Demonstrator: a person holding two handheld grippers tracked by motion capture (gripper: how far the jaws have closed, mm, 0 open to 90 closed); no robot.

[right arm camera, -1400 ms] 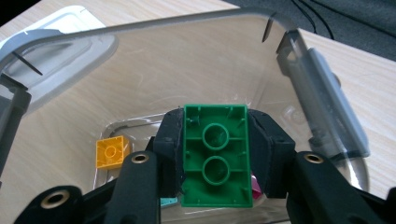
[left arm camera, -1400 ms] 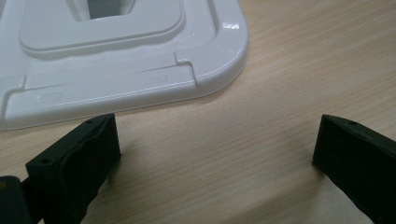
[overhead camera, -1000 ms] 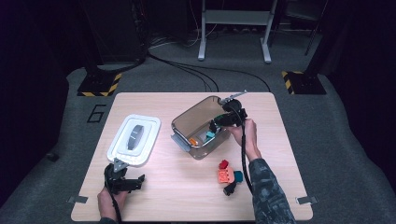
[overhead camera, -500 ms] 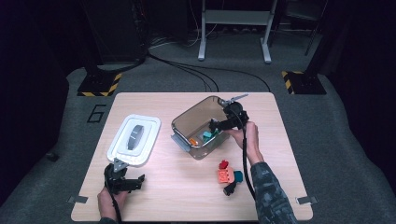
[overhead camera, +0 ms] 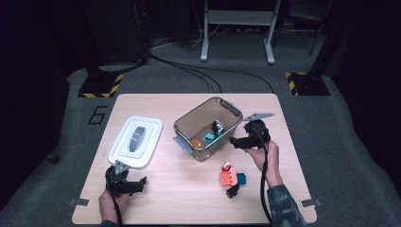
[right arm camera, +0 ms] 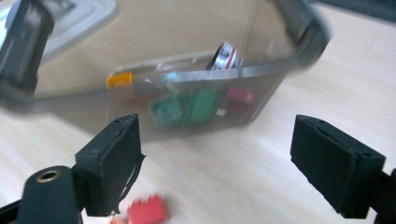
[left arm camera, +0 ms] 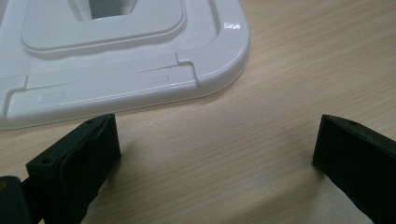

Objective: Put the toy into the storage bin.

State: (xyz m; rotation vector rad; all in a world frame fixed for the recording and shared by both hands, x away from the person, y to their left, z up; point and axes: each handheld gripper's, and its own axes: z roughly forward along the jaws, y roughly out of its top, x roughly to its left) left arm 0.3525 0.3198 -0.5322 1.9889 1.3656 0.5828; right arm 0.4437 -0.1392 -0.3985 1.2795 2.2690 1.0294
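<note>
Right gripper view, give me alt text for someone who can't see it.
The right gripper has its black jaws open with nothing between them, facing a clear plastic bin holding small colourful blocks on a wooden table. A red block lies on the table near the lower jaw.

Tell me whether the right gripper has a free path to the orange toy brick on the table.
Probably yes: the right gripper stands open and empty beside the clear bin, and bare tabletop separates it from the orange brick.
</note>
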